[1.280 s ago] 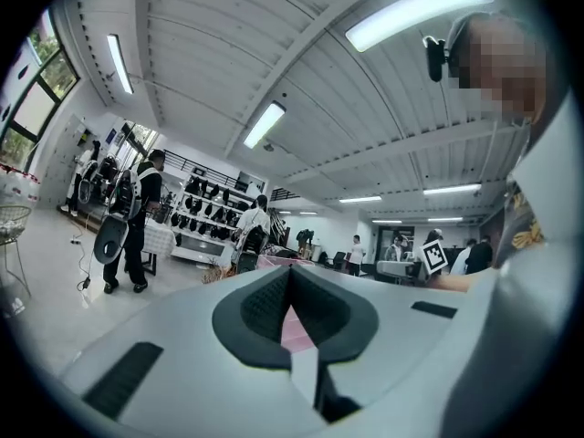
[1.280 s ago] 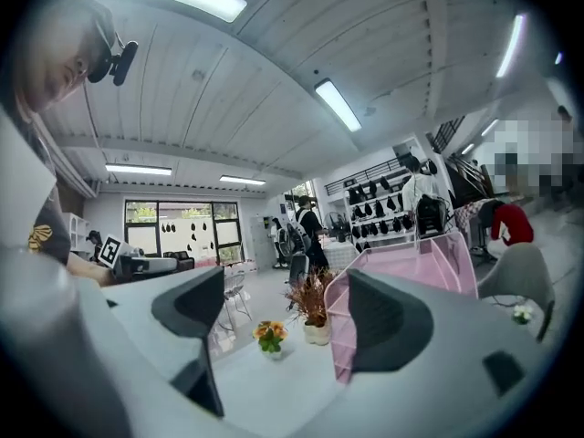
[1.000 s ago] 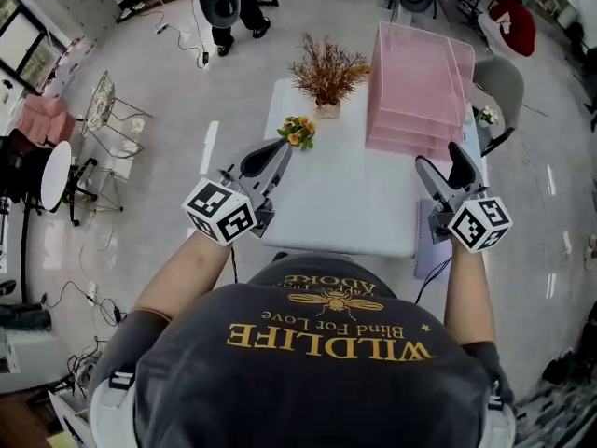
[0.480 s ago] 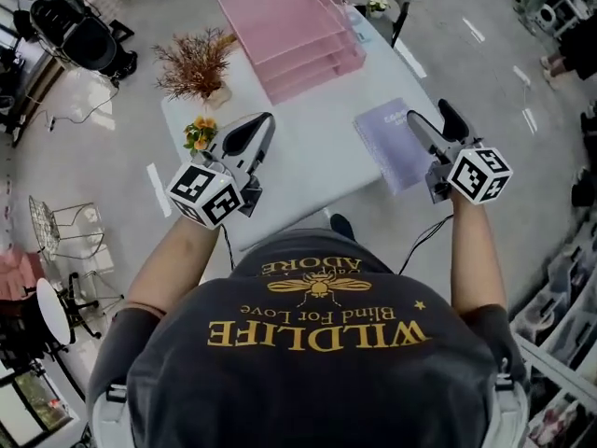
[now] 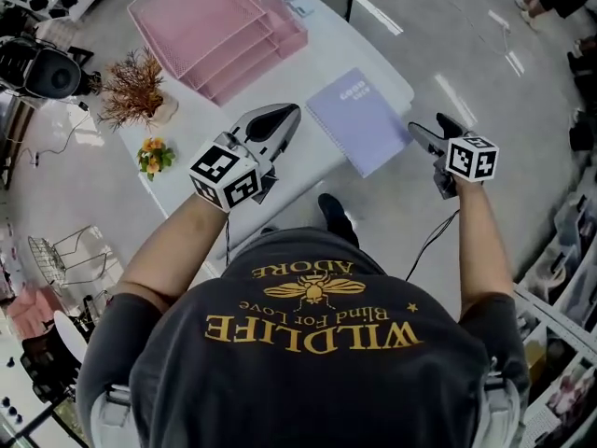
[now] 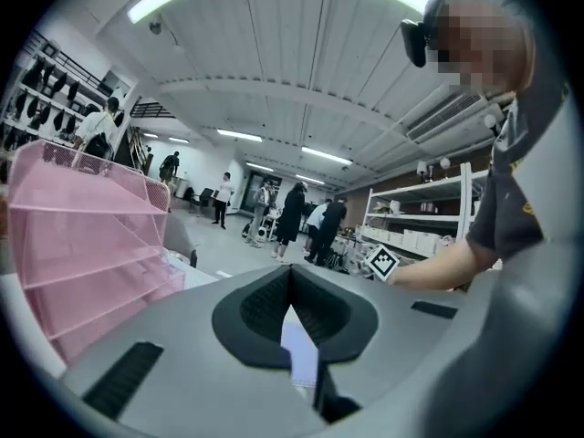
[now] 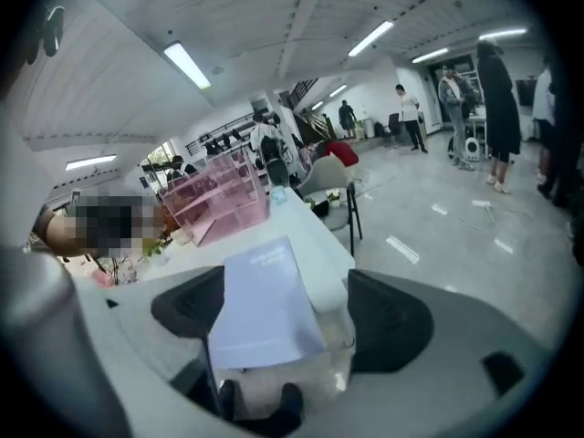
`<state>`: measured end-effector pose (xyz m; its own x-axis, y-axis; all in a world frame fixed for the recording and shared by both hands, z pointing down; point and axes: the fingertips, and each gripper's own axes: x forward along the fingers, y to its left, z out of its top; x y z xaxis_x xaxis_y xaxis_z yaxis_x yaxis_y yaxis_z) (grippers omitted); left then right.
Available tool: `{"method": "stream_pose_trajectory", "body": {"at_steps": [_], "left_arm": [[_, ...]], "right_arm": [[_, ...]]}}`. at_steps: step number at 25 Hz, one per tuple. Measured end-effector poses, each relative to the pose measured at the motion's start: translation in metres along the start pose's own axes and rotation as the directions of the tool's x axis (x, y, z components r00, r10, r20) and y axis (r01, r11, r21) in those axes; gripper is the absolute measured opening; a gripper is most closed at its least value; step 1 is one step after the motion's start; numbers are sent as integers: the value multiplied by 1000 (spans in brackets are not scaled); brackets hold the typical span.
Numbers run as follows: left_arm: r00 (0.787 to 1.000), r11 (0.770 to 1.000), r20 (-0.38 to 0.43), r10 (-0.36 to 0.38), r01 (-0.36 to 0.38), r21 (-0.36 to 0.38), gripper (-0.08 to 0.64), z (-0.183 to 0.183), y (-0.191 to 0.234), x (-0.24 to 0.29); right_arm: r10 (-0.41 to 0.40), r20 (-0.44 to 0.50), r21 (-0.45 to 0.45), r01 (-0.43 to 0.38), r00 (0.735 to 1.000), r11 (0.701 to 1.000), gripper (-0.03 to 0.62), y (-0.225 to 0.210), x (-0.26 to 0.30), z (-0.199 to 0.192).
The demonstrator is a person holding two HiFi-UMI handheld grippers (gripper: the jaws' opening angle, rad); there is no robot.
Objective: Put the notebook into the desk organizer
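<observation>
A lavender notebook (image 5: 359, 119) lies flat on the near right corner of the white table (image 5: 233, 110), its near edge overhanging. The pink tiered desk organizer (image 5: 219, 26) stands at the table's far end. My left gripper (image 5: 284, 119) hovers over the table just left of the notebook, jaws shut with nothing in them. My right gripper (image 5: 431, 131) is open, off the table edge, right of the notebook and apart from it. In the right gripper view the notebook (image 7: 265, 304) shows between the wide jaws with the organizer (image 7: 219, 199) behind it. The left gripper view shows the organizer (image 6: 82, 245) at left.
A vase of dried brown plants (image 5: 135, 91) and a small yellow flower bunch (image 5: 152, 155) sit on the table's left side. A grey chair (image 7: 333, 185) stands beyond the far end. Several people stand far off on the floor. My foot (image 5: 331, 215) is beside the table edge.
My viewpoint has swung round the table, so the notebook has come from the right edge to between the two grippers. Both grippers keep the same jaw states.
</observation>
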<state>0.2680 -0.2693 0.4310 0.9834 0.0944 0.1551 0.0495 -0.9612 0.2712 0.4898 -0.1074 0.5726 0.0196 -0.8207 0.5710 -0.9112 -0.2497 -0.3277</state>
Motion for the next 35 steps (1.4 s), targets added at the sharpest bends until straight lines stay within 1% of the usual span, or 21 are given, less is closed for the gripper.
{"method": "stream_pose_trajectory", "body": {"at_steps": [3, 5, 8, 12, 15, 18, 20, 22, 24, 27, 29, 31, 33, 35], "left_arm": [[999, 1000, -37, -25, 25, 0, -3, -9, -14, 27], [998, 999, -56, -32, 32, -3, -3, -17, -17, 37], [996, 1000, -79, -32, 31, -4, -3, -28, -18, 42], [995, 1000, -102, -21, 22, 6, -3, -36, -16, 41], [994, 1000, -106, -5, 5, -5, -3, -39, -11, 36], [995, 1000, -102, 11, -14, -24, -3, -41, -6, 30], [995, 999, -97, 21, -24, -33, -3, -42, -3, 25], [995, 999, -91, 30, -33, -38, -3, -42, 0, 20], [996, 998, -82, 40, -43, -42, -3, -41, 3, 15], [996, 997, -66, 53, -56, -45, -3, -36, 7, 5], [997, 997, -50, 63, -65, -47, -3, -32, 9, -3], [997, 996, -31, 74, -76, -48, -3, -27, 10, -12], [996, 995, -10, 87, -87, -46, -3, -20, 12, -21], [995, 994, 12, 102, -102, -41, -3, -9, 18, -31]], "right_arm": [[50, -120, 13, -49, 992, 999, 410, -16, 17, -28], [90, -216, 28, -86, 972, 996, 410, -22, 38, -51], [171, -352, 80, -152, 920, 985, 410, -25, 65, -84], [304, -448, 172, -252, 841, 952, 410, -17, 85, -104], [393, -486, 248, -308, 781, 919, 405, -10, 94, -111], [458, -510, 308, -342, 728, 888, 374, -3, 99, -113], [477, -533, 324, -353, 699, 878, 338, 2, 100, -115], [485, -552, 337, -350, 679, 874, 303, 6, 99, -115], [477, -567, 341, -335, 672, 878, 263, 9, 96, -112], [433, -587, 323, -293, 684, 900, 188, 12, 88, -105], [401, -589, 300, -271, 702, 915, 113, 16, 80, -98], [390, -566, 283, -273, 726, 920, 59, 25, 72, -87], [393, -528, 268, -291, 753, 918, 32, 36, 63, -71], [399, -498, 241, -319, 770, 916, 31, 50, 55, -51]]}}
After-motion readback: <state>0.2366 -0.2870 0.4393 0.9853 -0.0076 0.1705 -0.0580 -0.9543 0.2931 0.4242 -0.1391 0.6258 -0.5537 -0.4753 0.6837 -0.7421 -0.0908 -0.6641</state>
